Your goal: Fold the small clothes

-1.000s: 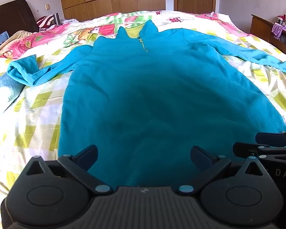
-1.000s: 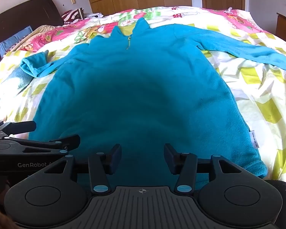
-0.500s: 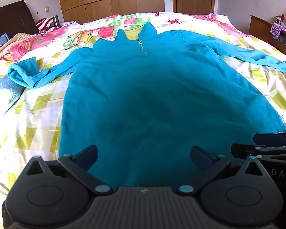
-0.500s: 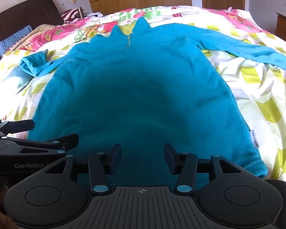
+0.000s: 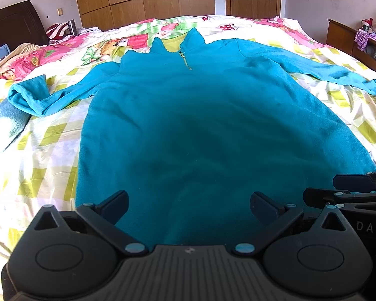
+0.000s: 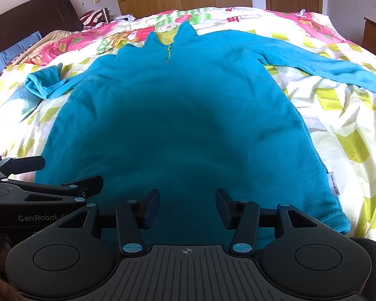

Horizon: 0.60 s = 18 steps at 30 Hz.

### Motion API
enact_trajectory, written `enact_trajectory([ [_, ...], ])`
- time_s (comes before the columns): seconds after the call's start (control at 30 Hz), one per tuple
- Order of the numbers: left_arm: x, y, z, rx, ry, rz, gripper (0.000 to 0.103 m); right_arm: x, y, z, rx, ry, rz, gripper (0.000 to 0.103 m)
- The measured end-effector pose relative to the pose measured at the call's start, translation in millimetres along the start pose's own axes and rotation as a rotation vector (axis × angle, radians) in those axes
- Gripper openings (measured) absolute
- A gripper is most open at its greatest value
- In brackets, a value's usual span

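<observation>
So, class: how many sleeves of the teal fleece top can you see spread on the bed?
2. The left sleeve lies out to the left, its cuff end folded back on itself; the right sleeve stretches out flat to the right. None looks hidden.

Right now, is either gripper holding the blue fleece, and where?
Nothing is held. The left gripper and right gripper hover with jaws open above the fleece top's near hem.

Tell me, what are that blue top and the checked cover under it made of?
The blue top looks like fleece: matte, fuzzy nap, thick soft edges, probably synthetic. Its short neck zip is yellow-green; plastic or metal, I cannot tell. The checked cover looks like thin woven cloth, perhaps cotton: smooth, printed, with fine sharp creases.
</observation>
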<state>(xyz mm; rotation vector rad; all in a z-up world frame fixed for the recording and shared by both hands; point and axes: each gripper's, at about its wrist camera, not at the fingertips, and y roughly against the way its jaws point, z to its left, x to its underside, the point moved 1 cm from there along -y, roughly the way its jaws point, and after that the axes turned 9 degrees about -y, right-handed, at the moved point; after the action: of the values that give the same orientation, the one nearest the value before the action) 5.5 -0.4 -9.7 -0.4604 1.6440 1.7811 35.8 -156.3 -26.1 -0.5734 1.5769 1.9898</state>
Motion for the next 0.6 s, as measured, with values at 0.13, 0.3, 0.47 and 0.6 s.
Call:
enact_trajectory([
  [0.13, -0.3, -0.3, -0.6, 0.000, -0.004, -0.001, 0.103, -0.3, -0.2, -0.1, 0.001, 0.001, 0.000, 0.049],
  [0.3, 0.2, -0.7, -1.3, 0.000, -0.007, -0.002, 0.103, -0.6, -0.8, -0.1, 0.001, 0.001, 0.001, 0.049],
  [0.47, 1.5, -0.9, -2.6, 0.001, -0.015, -0.001, 0.103, 0.5, -2.1, -0.9, 0.003, 0.001, 0.006, 0.049],
  [0.6, 1.9, -3.4, -2.4, 0.007, -0.014, 0.005, 0.103, 1.0, -3.1, -1.3, 0.006, 0.002, 0.010, 0.049],
])
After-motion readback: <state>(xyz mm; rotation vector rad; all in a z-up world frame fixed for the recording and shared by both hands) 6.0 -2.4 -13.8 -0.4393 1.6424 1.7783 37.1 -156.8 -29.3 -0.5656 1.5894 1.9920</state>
